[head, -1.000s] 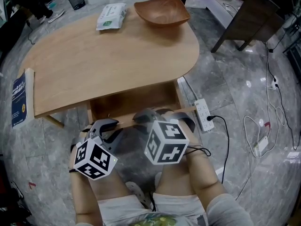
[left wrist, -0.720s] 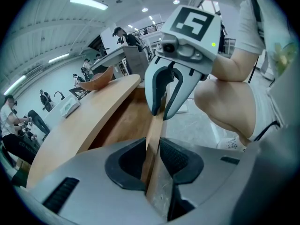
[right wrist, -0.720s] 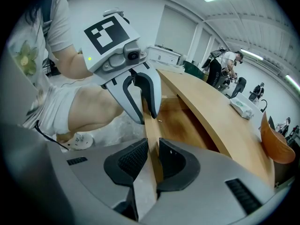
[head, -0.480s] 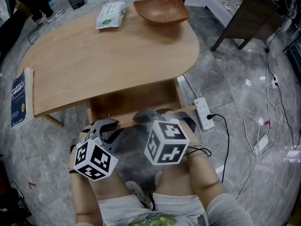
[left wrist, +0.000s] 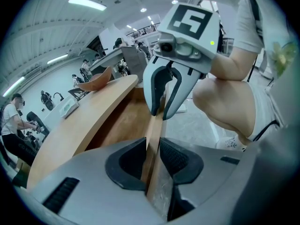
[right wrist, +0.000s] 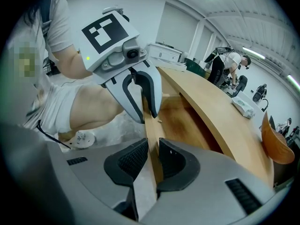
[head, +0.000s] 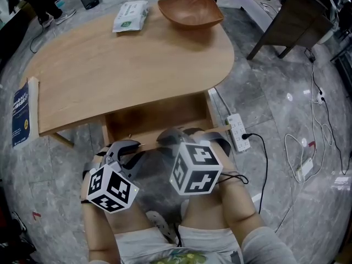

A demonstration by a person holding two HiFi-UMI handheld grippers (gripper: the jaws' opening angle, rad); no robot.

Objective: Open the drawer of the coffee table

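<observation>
The light wooden coffee table [head: 126, 65] has its drawer [head: 159, 117] pulled out toward me from under the near edge. My left gripper [head: 127, 146] and right gripper [head: 179, 135] sit side by side on the drawer's front board, just above the person's knees. In the left gripper view the front board [left wrist: 153, 125] runs straight between the pads of my left gripper [left wrist: 152, 145], which is shut on it. The right gripper [left wrist: 162, 112] clamps the same board further along. In the right gripper view my right gripper [right wrist: 153, 152] is shut on the board [right wrist: 151, 125], with the left gripper [right wrist: 149, 114] beyond it.
On the tabletop stand a wooden bowl [head: 190, 10] and a pack of wipes [head: 130, 16] at the far side, and a blue book [head: 21, 117] at the left edge. A power strip [head: 237, 132] and cables lie on the floor to the right. A dark table [head: 291, 21] stands far right.
</observation>
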